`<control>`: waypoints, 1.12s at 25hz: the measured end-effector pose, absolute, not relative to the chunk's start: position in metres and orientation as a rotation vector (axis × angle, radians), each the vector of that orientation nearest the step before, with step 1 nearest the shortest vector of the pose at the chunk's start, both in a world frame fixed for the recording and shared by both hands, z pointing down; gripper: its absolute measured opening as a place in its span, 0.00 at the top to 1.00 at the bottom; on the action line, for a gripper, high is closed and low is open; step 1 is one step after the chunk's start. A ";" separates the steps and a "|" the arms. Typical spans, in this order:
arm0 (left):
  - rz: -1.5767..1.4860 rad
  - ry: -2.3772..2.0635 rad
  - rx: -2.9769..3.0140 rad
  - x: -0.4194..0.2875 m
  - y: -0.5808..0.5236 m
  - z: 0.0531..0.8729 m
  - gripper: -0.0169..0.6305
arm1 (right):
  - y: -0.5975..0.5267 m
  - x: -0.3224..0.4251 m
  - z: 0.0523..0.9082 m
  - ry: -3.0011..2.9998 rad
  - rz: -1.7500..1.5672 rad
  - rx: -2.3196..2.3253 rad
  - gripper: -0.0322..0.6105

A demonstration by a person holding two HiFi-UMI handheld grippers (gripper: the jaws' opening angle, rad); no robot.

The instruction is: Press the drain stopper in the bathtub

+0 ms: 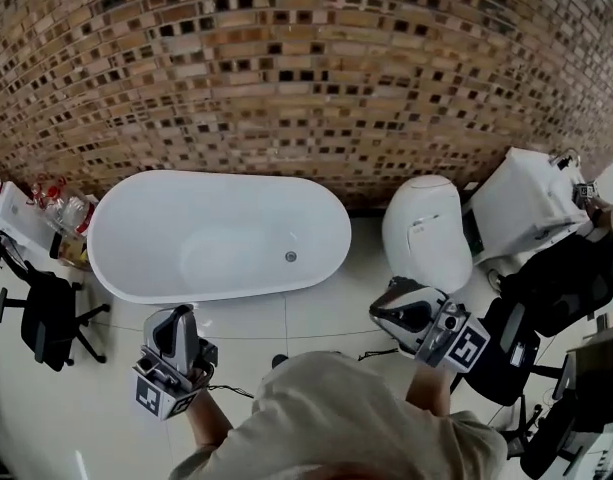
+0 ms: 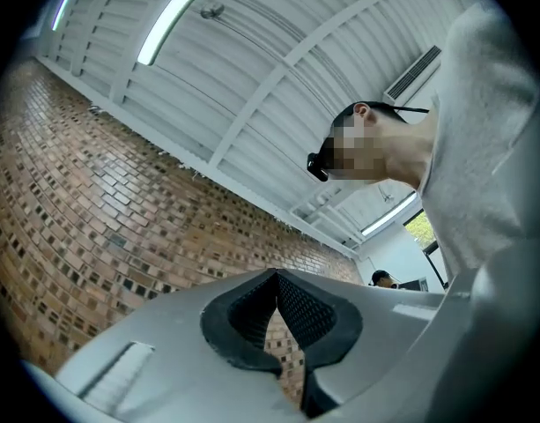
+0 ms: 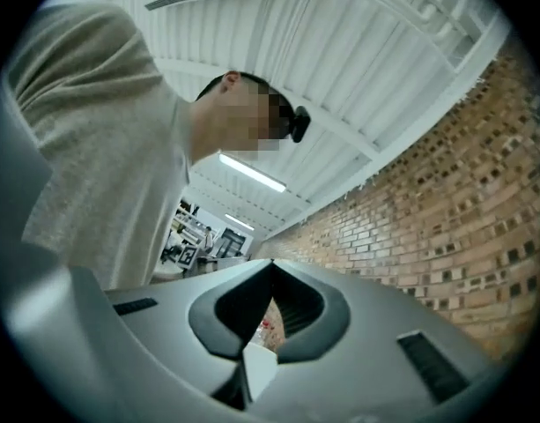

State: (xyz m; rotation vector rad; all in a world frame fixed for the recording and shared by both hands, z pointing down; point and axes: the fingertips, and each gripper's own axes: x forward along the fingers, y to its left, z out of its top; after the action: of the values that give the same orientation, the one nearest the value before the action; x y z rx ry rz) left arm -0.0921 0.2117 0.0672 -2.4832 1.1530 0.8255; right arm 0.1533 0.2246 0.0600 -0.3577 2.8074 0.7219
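Observation:
A white oval bathtub [image 1: 218, 233] stands against the brick wall. Its small round metal drain stopper [image 1: 291, 256] sits in the tub floor toward the right end. My left gripper [image 1: 177, 318] is held over the floor tiles just in front of the tub's near rim. My right gripper [image 1: 398, 306] hangs to the right, beside the toilet. Both are well away from the stopper and point upward. In the left gripper view the left gripper [image 2: 276, 277] has its jaw tips touching, with nothing between. The right gripper [image 3: 271, 268] looks the same in its own view.
A white toilet [image 1: 426, 230] stands right of the tub, with a white washbasin unit [image 1: 526, 204] beyond it. A black office chair [image 1: 44, 314] and a shelf with bottles [image 1: 58, 208] are at the left. Dark bags and gear [image 1: 564, 280] crowd the right. A black cable [image 1: 226, 390] lies on the tiles.

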 end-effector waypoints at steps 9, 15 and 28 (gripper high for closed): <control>0.859 1.102 -2.484 -0.023 0.231 0.040 0.99 | 0.248 0.233 0.083 2.850 0.760 -0.458 0.95; 0.838 1.112 -2.480 0.011 0.251 0.032 0.99 | 0.240 0.333 0.063 2.393 0.333 -0.602 0.95; 0.656 1.015 -2.499 0.024 0.251 0.034 0.99 | 0.217 0.338 0.089 2.219 0.026 -0.771 0.95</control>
State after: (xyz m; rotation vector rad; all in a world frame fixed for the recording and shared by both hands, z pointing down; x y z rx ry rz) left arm 0.0244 0.2513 0.0338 -2.4991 1.0148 0.6557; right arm 0.3376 0.2165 0.0890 -0.7709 2.2193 0.0259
